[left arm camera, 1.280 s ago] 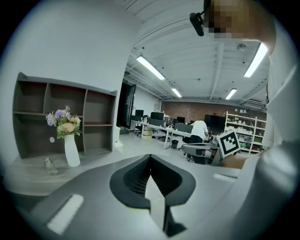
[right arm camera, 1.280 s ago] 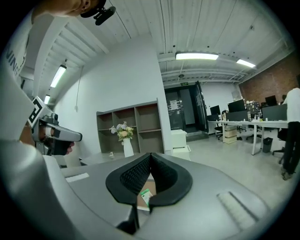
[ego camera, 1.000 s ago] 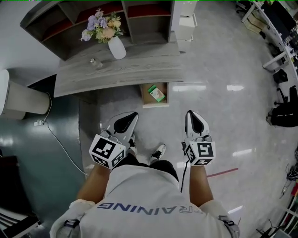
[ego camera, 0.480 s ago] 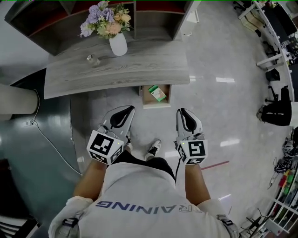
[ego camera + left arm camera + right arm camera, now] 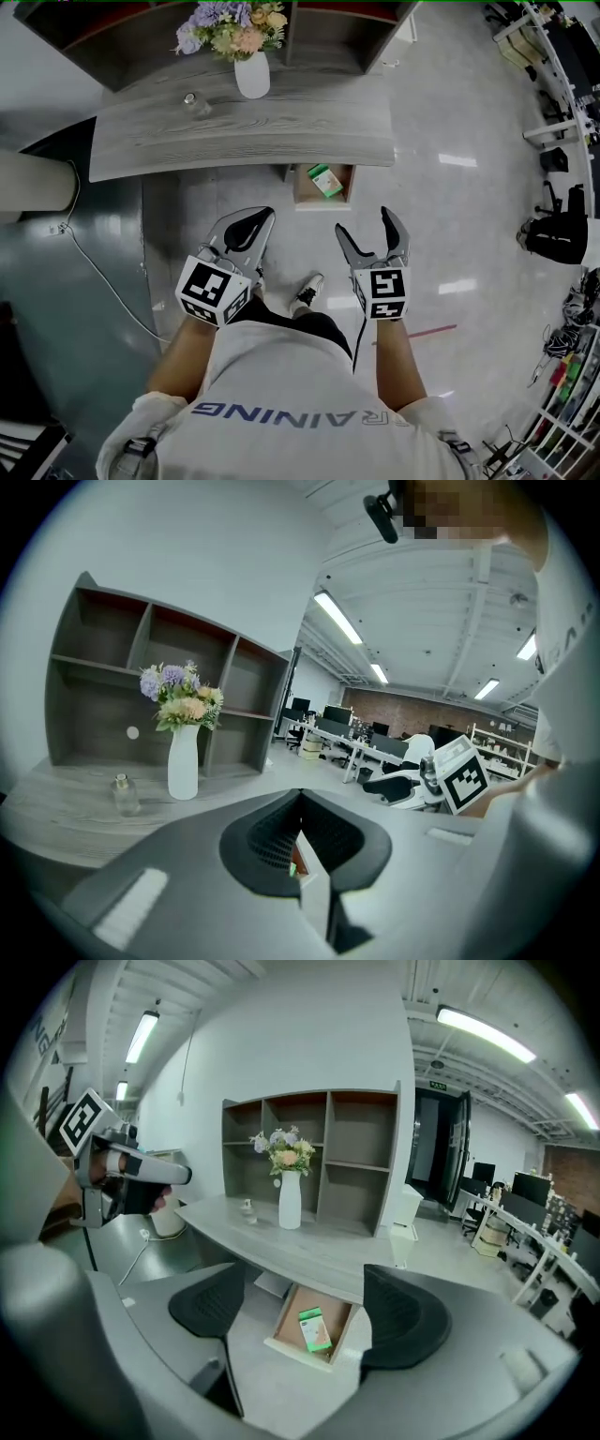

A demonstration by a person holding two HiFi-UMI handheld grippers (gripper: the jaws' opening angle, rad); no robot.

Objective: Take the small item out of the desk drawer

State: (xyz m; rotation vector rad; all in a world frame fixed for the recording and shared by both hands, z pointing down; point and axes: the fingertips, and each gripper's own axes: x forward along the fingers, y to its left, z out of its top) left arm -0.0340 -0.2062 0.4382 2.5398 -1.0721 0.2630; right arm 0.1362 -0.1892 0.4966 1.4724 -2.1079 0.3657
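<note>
Right fingers (image 5: 403, 1321) newly apart, nothing between

Flowers, bottle and shelving

A white vase (image 5: 252, 75) is holding pastel flowers (image 5: 230, 28) (lilac, peach and cream) just in front of a grey shelf unit (image 5: 98, 705) that is showing 2 rows of open compartments. 1 small glass bottle (image 5: 191, 99) is standing apart to the vase's left in the head view, and a red line (image 5: 427, 332) is running across the glossy floor (image 5: 469, 122).
</note>
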